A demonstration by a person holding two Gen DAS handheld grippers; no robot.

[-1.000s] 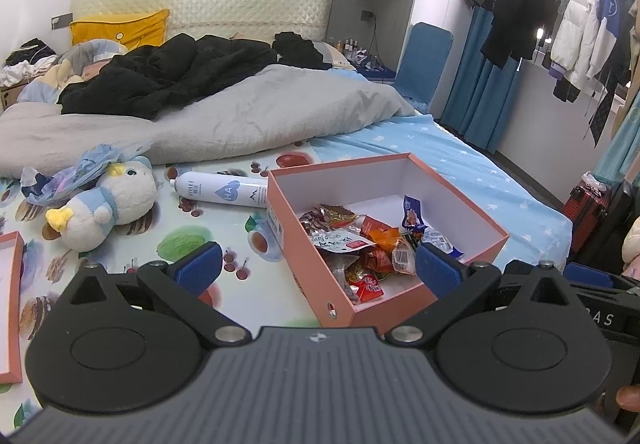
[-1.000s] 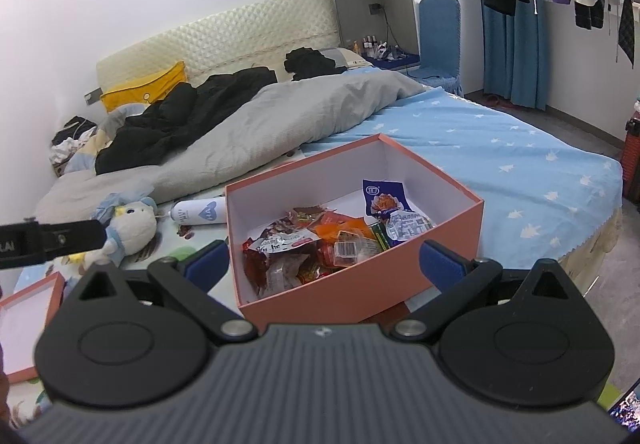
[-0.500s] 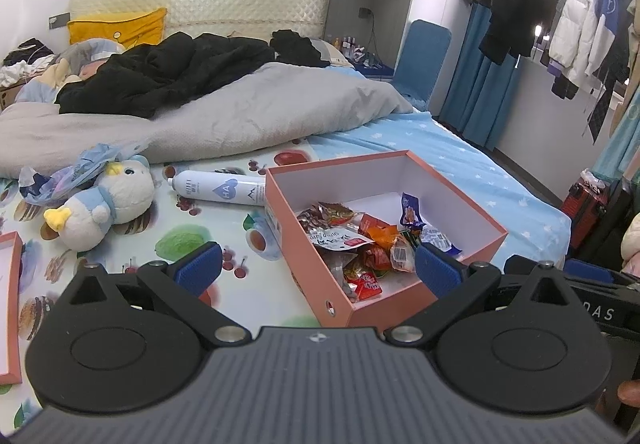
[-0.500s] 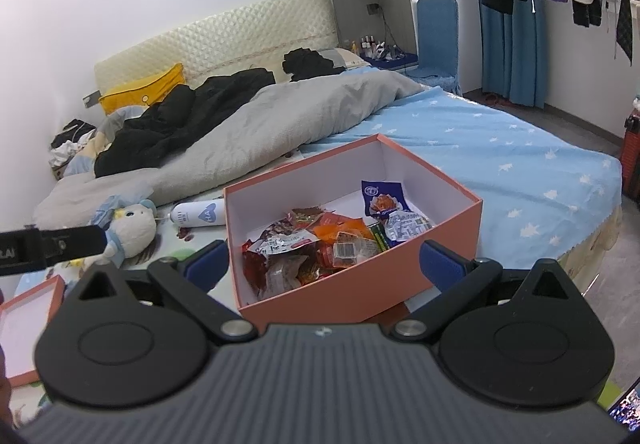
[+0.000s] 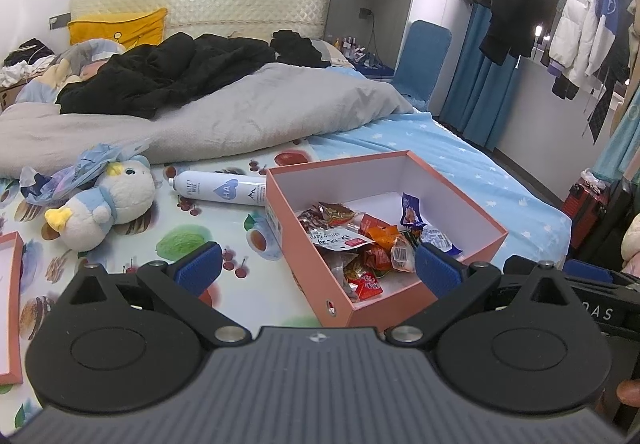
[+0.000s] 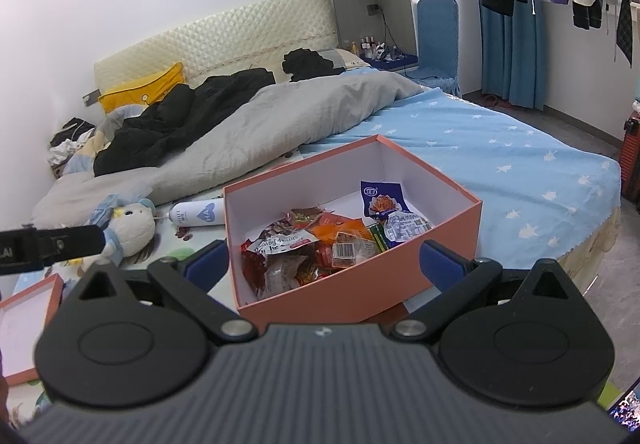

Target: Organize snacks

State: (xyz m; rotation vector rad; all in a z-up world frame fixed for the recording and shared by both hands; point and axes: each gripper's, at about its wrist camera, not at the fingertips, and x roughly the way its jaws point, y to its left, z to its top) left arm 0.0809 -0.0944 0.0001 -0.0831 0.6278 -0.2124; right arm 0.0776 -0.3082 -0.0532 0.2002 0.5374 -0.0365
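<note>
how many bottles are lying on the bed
1. The white bottle lies on its side on the fruit-print sheet, between the plush toy and the pink box. Others could be hidden under the bedding.

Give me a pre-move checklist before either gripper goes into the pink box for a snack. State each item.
1. left gripper open and empty: ok.
2. right gripper open and empty: ok.
3. pink box open, lid off: ok.
4. snack packets reachable from above, nothing covering them: ok.
5. Packets separated enough to pick one alone: not ok, they overlap in a pile.
6. Box steady on the soft bed: cannot tell.
</note>
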